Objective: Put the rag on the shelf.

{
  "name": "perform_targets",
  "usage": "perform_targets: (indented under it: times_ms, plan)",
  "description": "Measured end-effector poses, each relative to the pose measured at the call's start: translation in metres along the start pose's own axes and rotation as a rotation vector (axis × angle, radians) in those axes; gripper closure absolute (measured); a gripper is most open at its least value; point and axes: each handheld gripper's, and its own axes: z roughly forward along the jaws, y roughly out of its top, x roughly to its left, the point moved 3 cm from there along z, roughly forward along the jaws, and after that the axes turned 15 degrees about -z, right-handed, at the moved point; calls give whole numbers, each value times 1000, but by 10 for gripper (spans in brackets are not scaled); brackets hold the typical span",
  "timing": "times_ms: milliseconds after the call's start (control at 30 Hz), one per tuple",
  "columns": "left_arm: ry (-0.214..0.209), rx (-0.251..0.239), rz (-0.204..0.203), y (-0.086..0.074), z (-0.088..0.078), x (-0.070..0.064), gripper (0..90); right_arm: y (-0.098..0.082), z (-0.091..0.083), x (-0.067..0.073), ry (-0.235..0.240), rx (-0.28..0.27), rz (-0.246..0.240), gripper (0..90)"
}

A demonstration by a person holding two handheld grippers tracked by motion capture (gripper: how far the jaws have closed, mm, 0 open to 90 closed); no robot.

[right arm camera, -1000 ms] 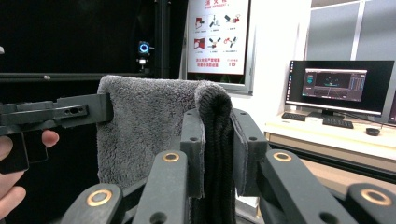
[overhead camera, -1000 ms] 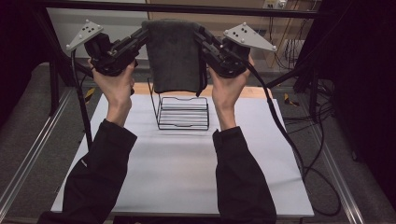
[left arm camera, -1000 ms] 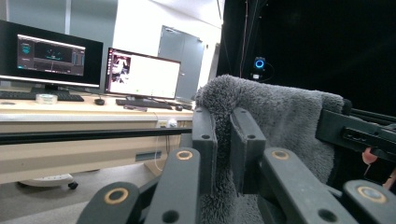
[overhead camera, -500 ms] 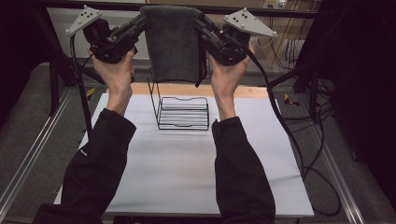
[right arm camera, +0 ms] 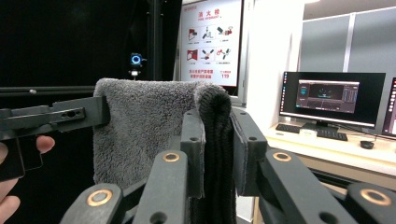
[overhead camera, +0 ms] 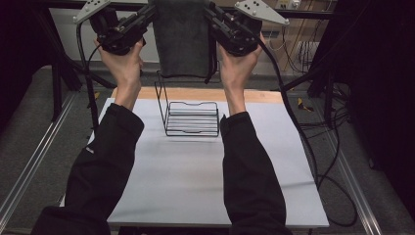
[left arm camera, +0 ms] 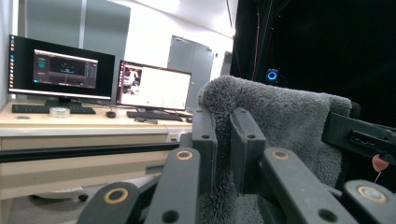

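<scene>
While apparently folded, towel [overhead camera: 182, 41] spans both grippers.

Landmark: the black wire rack [overhead camera: 188, 115], which stood on the white table top [overhead camera: 195, 176] near its far edge. Directly above the rack a grey towel [overhead camera: 183, 36] hung, its lower hem clear of the rack's upright frame, leaving an open gap between them. Left and right of the rack the person's sleeves [overhead camera: 105, 161] crossed the surface and blocked both flanks. Nearer than the rack, between the sleeves, the surface lay open. Cables [overhead camera: 313, 137] trailed off the table's right edge.
</scene>
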Motion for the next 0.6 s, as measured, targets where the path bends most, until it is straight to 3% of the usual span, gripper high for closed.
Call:
perform_targets:
  times_ms: [600]
  plan:
    - [29,47,-18,-7,19,27,812,-14,23,-7,10,52,-36,776]
